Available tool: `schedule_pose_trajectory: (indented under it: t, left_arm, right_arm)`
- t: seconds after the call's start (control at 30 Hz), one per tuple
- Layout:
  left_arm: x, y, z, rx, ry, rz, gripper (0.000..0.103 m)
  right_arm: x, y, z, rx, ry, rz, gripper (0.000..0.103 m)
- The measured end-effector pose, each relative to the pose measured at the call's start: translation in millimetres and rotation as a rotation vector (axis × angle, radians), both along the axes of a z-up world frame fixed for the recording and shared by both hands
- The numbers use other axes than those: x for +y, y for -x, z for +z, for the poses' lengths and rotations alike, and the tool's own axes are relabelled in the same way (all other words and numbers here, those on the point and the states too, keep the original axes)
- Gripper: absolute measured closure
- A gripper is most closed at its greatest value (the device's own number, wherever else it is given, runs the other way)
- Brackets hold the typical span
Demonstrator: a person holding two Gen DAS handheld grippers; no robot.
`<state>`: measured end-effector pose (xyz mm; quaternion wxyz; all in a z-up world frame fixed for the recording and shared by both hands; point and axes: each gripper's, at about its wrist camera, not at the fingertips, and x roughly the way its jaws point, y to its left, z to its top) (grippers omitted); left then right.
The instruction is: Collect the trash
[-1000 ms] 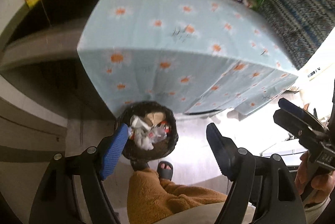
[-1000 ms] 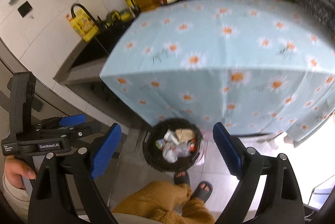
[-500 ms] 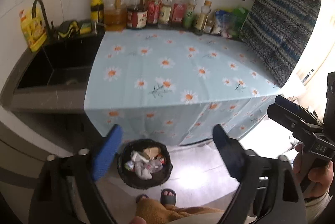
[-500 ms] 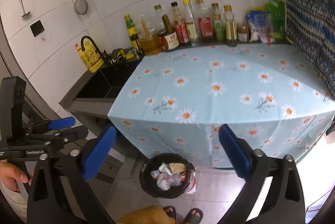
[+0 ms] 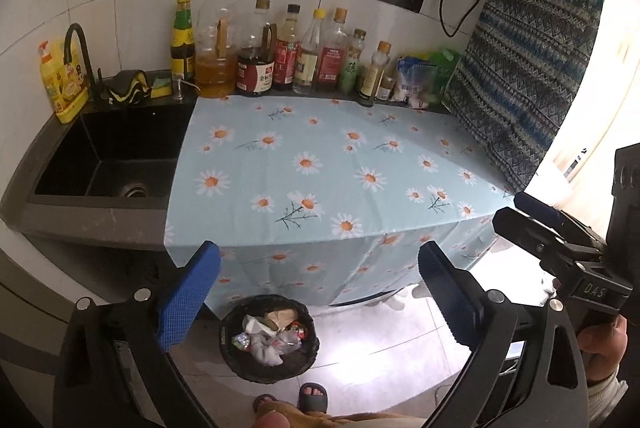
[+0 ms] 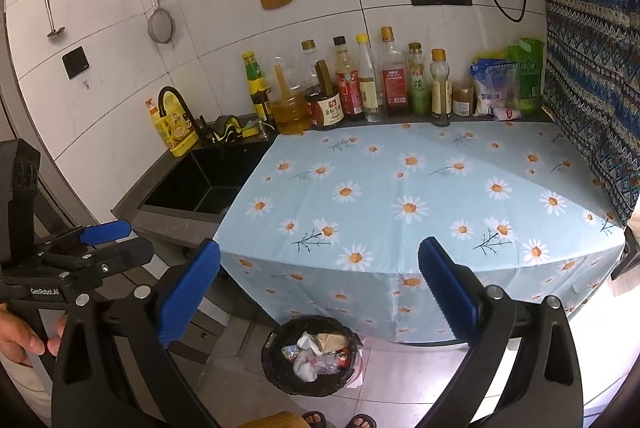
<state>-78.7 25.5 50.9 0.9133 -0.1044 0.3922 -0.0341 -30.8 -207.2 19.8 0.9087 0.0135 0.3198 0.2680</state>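
Standing by the counter: both tools are hanging over the front edge of the pale-blue daisy-print cloth (image 5: 320, 164), pointing down and forward. The left gripper (image 5: 318, 292), black frame w/ blue pads, has just been spreading its jaws and they are now standing wide apart, nothing between them. The right gripper (image 6: 318, 292), same build, has just been widening too; its jaws are gaping, also empty. In the left view the right tool is showing at the right edge, a hand (image 5: 600, 348) wrapped round its handle.

The task's thing, the trash, is sitting on the grey tile floor at the near foot of the counter, in a small round black woven bin (image 6: 280, 376). Inside: crumpled white tissue (image 6: 306, 368), a tan paper scrap (image 6: 332, 340), clear plastic wrap and bits w/ red print, all heaped loosely up to about the rim. The cloth top itself is looking bare of litter; bottles (image 6: 360, 84) are lining the far wall, the black sink (image 5: 108, 156) is lying to the left.

Handling, as I'm judging it: the scraps are light, soft and crushable, nothing fragile, prob. a bit slippery where it's plastic film. Pinching a wad at its bulkiest crumple would hold best; flat film edges would likely be slipping out. If the bin is what needs lifting, it's looking light and semi-stiff, so one jaw inside the rim, one outside, should do, keeping it level so the heap isn't tipping out. Sandalled toes (image 5: 314, 396) are right next to the bin on the near side.
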Motion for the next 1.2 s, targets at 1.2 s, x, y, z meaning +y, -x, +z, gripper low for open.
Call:
schedule_pose_trajectory:
  t: [1.2]
  left_arm:
    - [-9.3,4.7,15.2,0.002,-0.066,0.024,0.007]
  right_arm:
    - [-15.6,1.9,4.0,0.015,0.011,-0.013,0.005]
